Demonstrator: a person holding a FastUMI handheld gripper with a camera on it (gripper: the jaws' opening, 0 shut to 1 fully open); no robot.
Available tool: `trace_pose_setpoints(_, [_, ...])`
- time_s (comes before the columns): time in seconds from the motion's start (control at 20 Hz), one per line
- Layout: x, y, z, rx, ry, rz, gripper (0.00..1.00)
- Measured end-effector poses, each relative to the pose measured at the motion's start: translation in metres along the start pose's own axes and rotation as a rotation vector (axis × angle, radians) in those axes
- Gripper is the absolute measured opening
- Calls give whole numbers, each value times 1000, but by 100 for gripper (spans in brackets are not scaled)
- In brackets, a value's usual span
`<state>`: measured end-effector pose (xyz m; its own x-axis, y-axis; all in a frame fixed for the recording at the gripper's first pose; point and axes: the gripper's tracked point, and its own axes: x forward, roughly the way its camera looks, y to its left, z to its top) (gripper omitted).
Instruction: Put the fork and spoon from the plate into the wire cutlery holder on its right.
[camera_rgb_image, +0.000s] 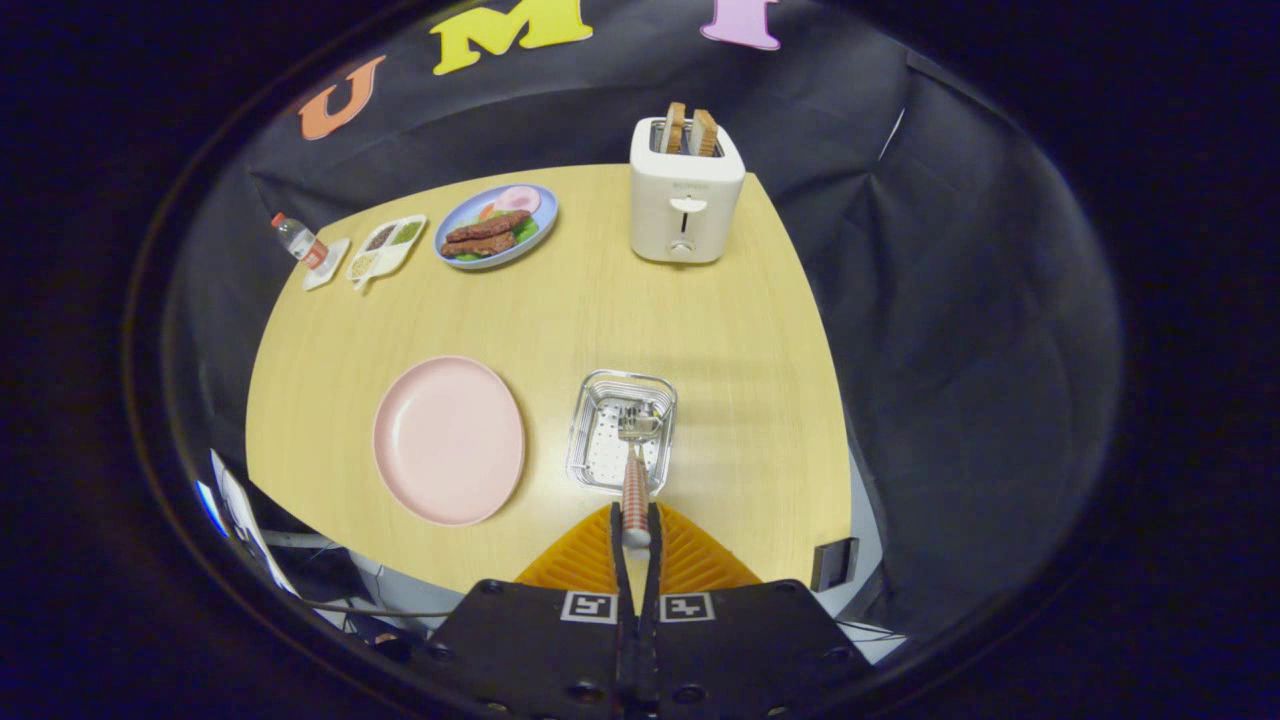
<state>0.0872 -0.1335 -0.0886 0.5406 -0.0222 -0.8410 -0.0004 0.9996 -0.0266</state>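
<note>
The gripper (636, 535), low centre of the frame, has its two orange ribbed fingers (690, 565) pressed together on the red-and-white patterned handle of a utensil (635, 490). The utensil's long axis runs straight ahead along the fingers, its metal head pointing away and hanging over the wire cutlery holder (622, 432). Whether that head is a fork or a spoon is too small to tell, though it looks pronged.

The holder sits just ahead of the fingertips, a rounded rectangular wire basket with a perforated white floor. No second utensil can be made out inside it. The pink plate (449, 440), left of the holder and near it, is round, smooth and bare; neither utensil lies on it.

Judgement: the carried piece is aligned over the holder, so the coming move calls for lowering and release, not sideways travel.

Also on the pale wood-grain table (720, 330): a white toaster (687, 190) with two slices upright in upper centre, a blue plate of food (496, 226) and a divided condiment dish (386, 247) in upper left.
</note>
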Motion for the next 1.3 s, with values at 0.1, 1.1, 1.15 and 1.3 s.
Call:
trace_pose_setpoints(0.1, [9,1,0,25,14,-2,1])
trace_pose_setpoints(1.1, [-21,8,8,102,-130,21,74])
trace_pose_setpoints(1.15, [-30,6,16,94,-181,11,83])
trace_pose_setpoints(1.3, [-69,12,44,82,-352,3,93])
